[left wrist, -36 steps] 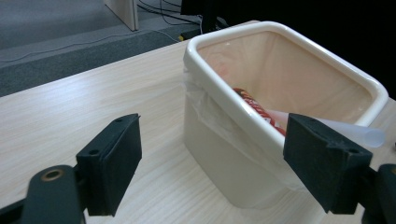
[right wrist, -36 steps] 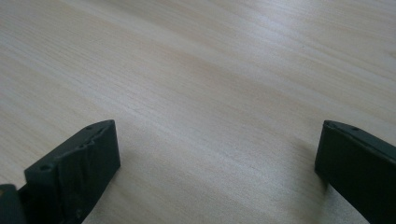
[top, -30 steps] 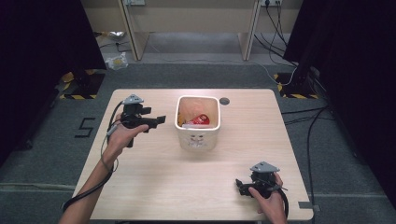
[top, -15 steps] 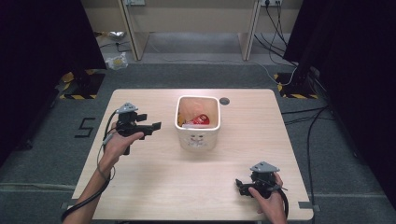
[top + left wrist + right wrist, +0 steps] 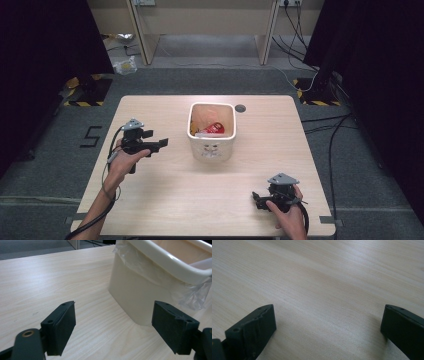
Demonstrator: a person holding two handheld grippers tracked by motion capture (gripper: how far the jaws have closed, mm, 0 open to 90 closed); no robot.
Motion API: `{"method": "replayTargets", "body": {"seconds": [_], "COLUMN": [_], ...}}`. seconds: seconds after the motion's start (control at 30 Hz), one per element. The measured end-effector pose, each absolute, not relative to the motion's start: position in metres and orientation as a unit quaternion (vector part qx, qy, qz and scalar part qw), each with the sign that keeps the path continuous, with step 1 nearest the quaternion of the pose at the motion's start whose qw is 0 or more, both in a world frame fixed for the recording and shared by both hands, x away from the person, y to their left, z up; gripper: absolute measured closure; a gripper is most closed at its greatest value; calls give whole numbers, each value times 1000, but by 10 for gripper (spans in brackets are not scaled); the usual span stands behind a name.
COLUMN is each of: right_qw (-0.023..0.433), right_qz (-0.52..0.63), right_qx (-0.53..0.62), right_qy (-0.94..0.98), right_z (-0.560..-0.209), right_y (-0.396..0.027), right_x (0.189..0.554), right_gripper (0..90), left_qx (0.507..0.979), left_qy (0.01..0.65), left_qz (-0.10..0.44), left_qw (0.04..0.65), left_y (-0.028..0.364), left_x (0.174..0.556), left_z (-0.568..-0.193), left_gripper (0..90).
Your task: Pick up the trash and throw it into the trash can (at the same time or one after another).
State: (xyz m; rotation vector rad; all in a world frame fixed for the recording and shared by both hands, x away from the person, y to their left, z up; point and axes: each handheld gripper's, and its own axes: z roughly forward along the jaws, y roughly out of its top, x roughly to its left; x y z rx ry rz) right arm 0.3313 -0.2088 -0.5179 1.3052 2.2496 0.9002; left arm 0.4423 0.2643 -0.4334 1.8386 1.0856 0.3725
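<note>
Left gripper (image 5: 161, 144): being held above the table (image 5: 165, 195) with its jaws spread wide apart and nothing between them; the same gap is being shown in the left gripper view (image 5: 113, 332).
Bin (image 5: 211, 150): standing just ahead of the left gripper, slightly to the side its jaws are pointing toward, apart from them; in the left gripper view its cream wall (image 5: 130, 292) is being framed ahead of the far jaw.
Liner (image 5: 192, 296): a clear plastic bag is being seen folded over the bin's rim and hanging loose down the outside.
Contents: a red item (image 5: 215, 128) is lying inside the bin, past the left gripper's tips and below the rim.
Right gripper (image 5: 257, 199): being rested low on the table, well apart from the bin, its jaws standing wide apart over bare wood (image 5: 329, 322).
Risk, tipping: the bin is judged light; should it be nudged by an open jaw, it is likely to be slid or toppled.
Risk, liner: the hanging plastic is judged easy to snag, so the liner could be dragged off the rim.
Risk, support: the bin is being braced by nothing, the right gripper being too far off to steady it.
Risk, grasp: the rim alone is being offered for clamping; a shallow bite is judged likely to slip.
</note>
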Motion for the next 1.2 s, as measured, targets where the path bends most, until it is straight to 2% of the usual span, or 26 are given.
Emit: {"method": "replayTargets", "body": {"seconds": [1.2], "right_qw": [193], "right_qz": [321], "right_qx": [466], "right_qy": [802], "right_z": [-518], "right_y": [-209], "right_x": [331], "right_gripper": [2], "left_qx": [769], "left_qy": [422], "left_qz": [164], "left_qw": [452], "left_y": [263], "left_x": [416], "left_z": [-469], "left_gripper": [158]}}
